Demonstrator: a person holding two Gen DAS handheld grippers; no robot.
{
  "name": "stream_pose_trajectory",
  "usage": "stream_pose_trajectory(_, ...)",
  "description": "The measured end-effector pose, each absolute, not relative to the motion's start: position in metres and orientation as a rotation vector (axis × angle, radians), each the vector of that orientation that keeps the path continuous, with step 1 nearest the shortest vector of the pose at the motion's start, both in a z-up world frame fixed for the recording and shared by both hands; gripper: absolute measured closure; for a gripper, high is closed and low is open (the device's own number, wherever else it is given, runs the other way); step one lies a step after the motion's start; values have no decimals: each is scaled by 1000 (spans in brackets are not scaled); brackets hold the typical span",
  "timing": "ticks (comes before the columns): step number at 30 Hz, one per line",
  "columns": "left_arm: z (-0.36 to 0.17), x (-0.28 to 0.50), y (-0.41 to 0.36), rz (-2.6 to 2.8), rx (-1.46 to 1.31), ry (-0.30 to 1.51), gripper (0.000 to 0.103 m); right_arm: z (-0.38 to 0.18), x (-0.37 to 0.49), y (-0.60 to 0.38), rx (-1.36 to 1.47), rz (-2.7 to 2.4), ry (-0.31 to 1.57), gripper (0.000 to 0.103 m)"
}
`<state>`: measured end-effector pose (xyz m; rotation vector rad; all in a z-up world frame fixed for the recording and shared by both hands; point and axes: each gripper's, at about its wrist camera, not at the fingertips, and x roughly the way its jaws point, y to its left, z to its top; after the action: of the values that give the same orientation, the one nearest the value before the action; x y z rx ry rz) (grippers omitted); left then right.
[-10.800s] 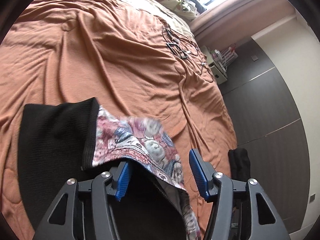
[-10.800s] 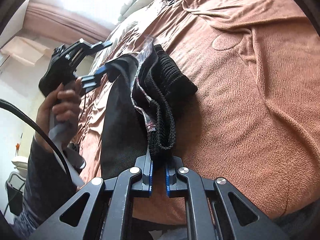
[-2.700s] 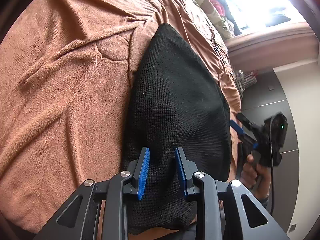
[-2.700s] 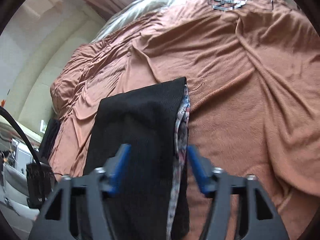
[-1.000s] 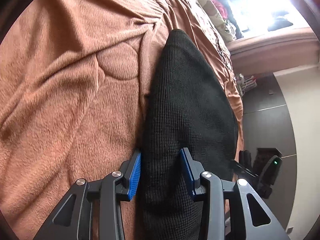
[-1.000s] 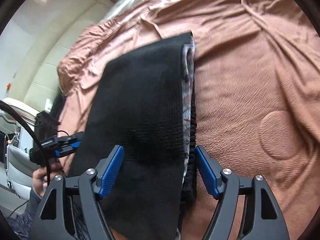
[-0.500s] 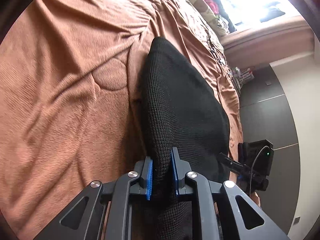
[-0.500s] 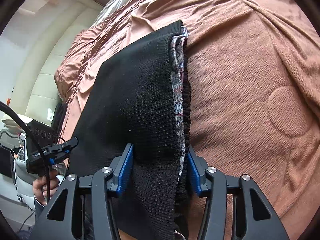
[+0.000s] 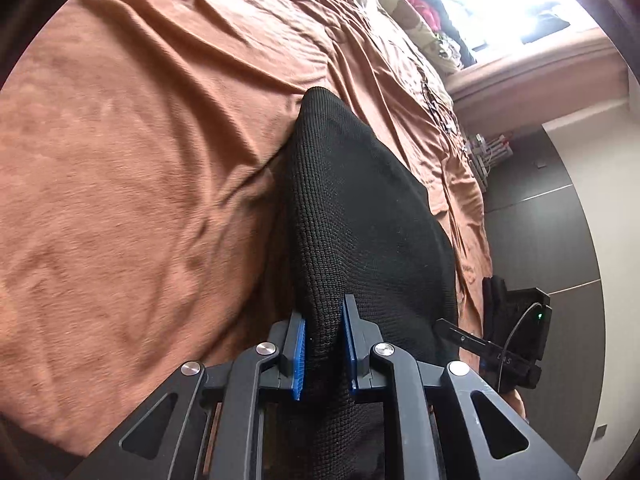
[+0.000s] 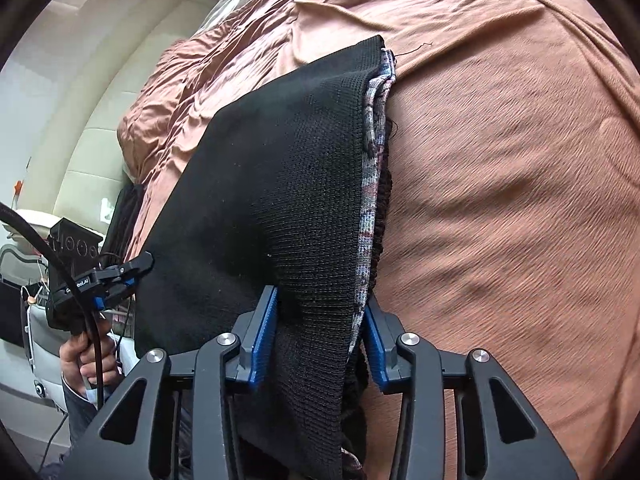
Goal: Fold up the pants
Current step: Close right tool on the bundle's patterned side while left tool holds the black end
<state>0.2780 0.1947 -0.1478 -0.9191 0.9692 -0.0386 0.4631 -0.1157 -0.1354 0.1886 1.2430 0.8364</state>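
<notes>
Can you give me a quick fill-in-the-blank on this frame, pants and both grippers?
1. The pants lie on a bed cover whose colour is ____.
2. The left gripper has its blue pads pinched on a ridge of the ____.
3. The right gripper is closing with the pants ____ its jaws.
4. Along the pants' edge in the right wrist view, a ____ lining shows under the black knit.

Missing words: brown; pants; between; patterned
</notes>
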Motion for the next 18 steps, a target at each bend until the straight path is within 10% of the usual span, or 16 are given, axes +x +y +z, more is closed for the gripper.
stream_pose_trajectory(18, -154, 232, 245, -26, -925, 970, 86, -151, 423, -58, 207, 832, 1233, 65)
